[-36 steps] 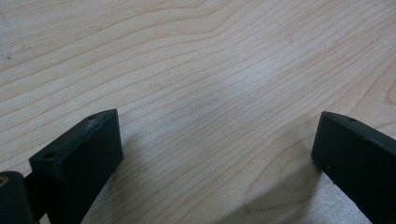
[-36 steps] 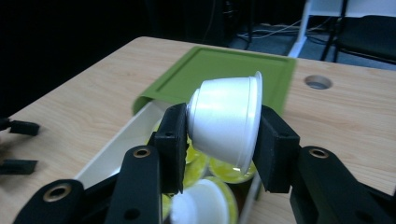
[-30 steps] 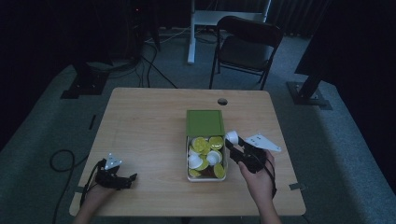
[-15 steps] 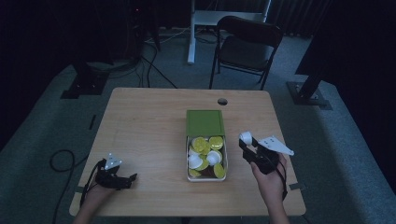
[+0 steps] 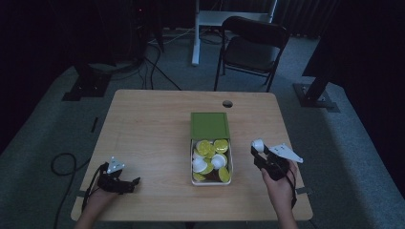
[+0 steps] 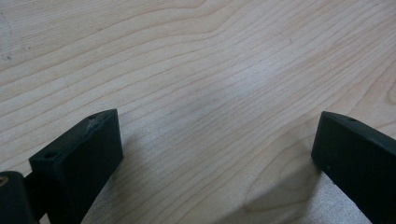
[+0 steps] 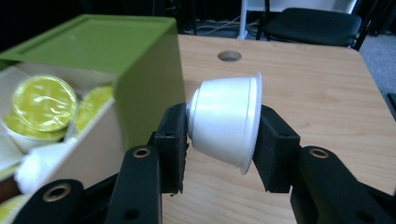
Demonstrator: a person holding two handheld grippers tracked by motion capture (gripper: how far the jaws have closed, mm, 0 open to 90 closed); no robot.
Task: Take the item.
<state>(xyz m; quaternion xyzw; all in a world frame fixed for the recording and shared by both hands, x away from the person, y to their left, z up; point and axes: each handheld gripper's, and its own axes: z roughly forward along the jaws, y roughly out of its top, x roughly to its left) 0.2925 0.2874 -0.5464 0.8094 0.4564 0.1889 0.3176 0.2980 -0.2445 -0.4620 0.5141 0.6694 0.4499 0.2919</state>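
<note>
I hold one white plastic pod clamped in my right gripper just beside the green-lidded box of pods, where I judge many wait, my left gripper open and empty.

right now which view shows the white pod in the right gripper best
The right gripper view: the white pod sits sideways, clamped base and foil rim between the right gripper's jaws. The high view shows it as a small white blob beside the box.

Right gripper: black jaws clamped on a small white plastic capsule cup, lying sideways.
Green box: immediately left of cup, holding yellow foil-lidded capsules.
</note>
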